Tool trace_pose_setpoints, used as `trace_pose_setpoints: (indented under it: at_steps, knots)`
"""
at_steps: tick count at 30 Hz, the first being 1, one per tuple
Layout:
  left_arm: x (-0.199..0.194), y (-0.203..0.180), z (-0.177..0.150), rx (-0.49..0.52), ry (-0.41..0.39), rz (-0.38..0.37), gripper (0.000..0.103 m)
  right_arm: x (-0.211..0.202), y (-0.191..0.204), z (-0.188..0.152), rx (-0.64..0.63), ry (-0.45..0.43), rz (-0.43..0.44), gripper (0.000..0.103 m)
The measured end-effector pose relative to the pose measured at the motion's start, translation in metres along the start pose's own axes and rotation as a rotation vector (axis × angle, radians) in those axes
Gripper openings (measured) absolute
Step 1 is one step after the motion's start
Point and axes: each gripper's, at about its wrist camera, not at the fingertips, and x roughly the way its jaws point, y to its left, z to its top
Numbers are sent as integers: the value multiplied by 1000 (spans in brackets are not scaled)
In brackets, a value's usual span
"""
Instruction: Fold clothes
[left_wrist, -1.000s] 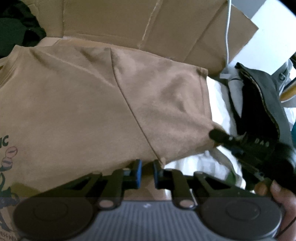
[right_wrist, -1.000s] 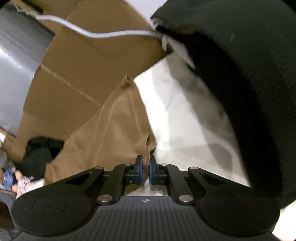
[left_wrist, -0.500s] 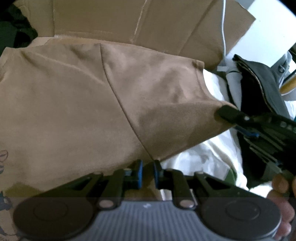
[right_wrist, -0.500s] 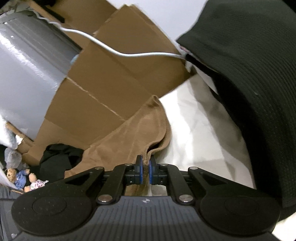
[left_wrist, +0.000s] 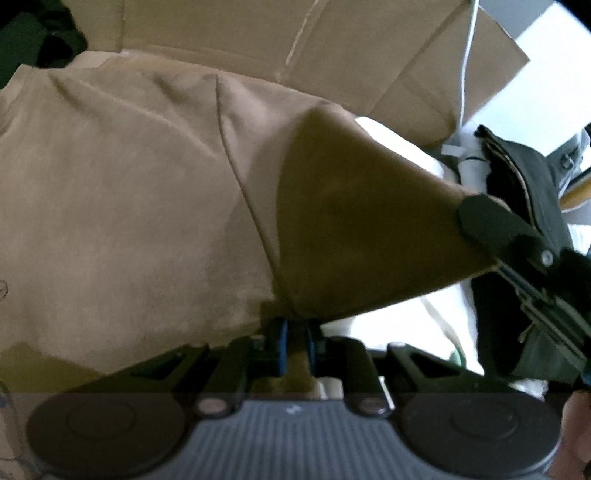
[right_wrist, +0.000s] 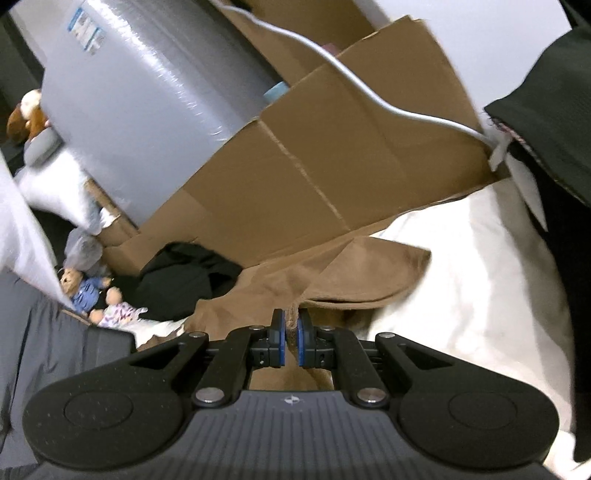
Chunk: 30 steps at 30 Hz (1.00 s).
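Left gripper (left_wrist: 295, 341) and right gripper (right_wrist: 291, 341), fingers seemingly clamped, nearly together.

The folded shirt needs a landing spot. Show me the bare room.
Free: the white sheet, between the brown T-shirt's lifted sleeve and the black garment on the right. Crowded: the left, with dark clothes and dolls below the cardboard.

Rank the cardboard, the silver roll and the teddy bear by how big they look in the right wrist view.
1. cardboard and silver roll: too alike to rank
2. teddy bear, smallest, though it lies farther off
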Motion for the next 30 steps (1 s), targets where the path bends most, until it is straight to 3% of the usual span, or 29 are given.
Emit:
trace_pose_setpoints:
  at_steps: [6,10,18,26,29,30]
  knots:
    - [-4,16,5,-98,11,-65,13,0,6,-1,-45,15,43,6]
    - [-27,25,12,-111,-11,-84,22,1,11,-2,-82,20,67,6]
    - [-69,52,14,-83,-38,34,23,6,22,-8,-142,59,89,7]
    - [-80,66,18,-92,-70,84,27,24,55,-43,-389,181,77,8]
    - [-82,61,26,-84,-88,84,31,34,62,-58,-466,273,59,14]
    - [-84,59,30,-79,-96,84,32,35,62,-60,-472,295,63,24]
